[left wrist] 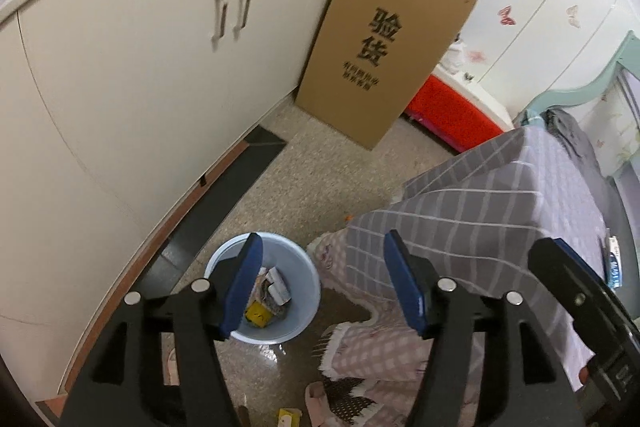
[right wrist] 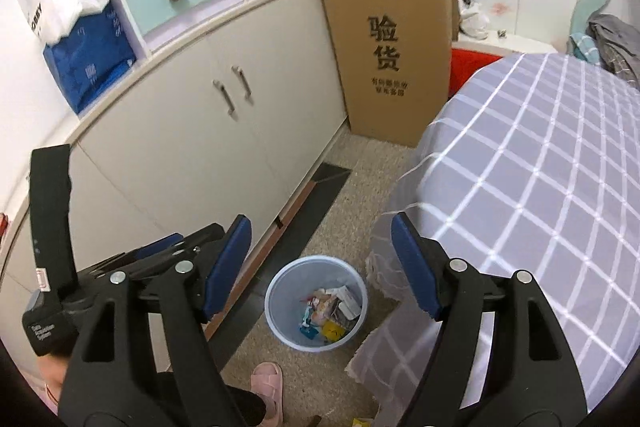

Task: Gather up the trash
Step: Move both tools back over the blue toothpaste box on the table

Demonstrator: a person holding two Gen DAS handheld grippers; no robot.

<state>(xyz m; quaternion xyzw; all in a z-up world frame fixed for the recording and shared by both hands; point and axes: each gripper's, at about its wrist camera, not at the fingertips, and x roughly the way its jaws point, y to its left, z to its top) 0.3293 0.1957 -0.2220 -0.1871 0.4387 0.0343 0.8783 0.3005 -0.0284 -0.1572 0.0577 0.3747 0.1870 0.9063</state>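
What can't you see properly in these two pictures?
- Pale blue plastic trash bin: in the left wrist view, the left gripper's finger covers its left side.
- Wrappers in the bin: too small to identify in either view.
- Small yellow scrap on the floor: cut off by the left wrist view's bottom edge.
- Pink slipper: partly behind the right gripper's finger.

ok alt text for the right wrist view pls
A pale blue bin holding wrappers and small boxes stands on a speckled floor below the open, empty right gripper, between white cabinets and a checked bedspread.
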